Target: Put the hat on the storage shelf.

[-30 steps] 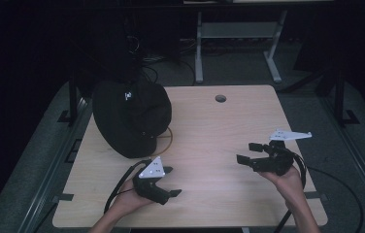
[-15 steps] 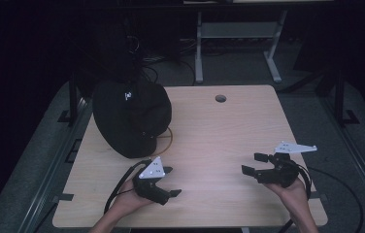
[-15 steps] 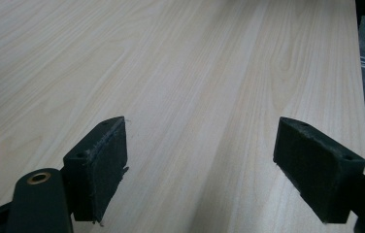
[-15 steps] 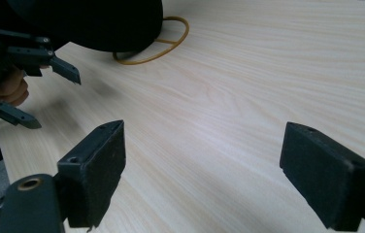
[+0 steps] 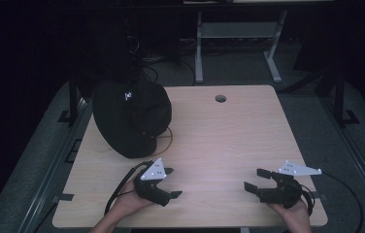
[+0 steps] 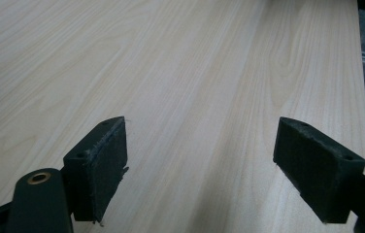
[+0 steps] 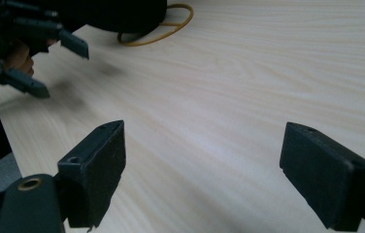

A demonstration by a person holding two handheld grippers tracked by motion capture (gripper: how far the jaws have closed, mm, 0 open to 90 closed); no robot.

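Observation:
A rounded black fabric object (image 5: 131,116) with a small white mark lies on the left of the wooden table (image 5: 229,136). A thin yellow loop (image 5: 169,138) pokes out from under its right side. My left gripper (image 5: 171,182) rests near the front edge just below the object, jaws open over bare wood (image 6: 200,170). My right gripper (image 5: 252,178) sits at the front right, also open with nothing between its jaws (image 7: 202,170). The right gripper view shows the left gripper (image 7: 60,68) in a hand, the yellow loop (image 7: 171,26) and the black object (image 7: 117,12) beyond.
A round cable hole (image 5: 220,98) sits near the table's far edge. Cables trail from both grippers off the front edge. Dark floor, a white stand frame (image 5: 239,34) and tangled cables lie beyond the table.
The right gripper has drawn back toward the front edge and settled lower on the table. The left gripper and the black object have stayed put.

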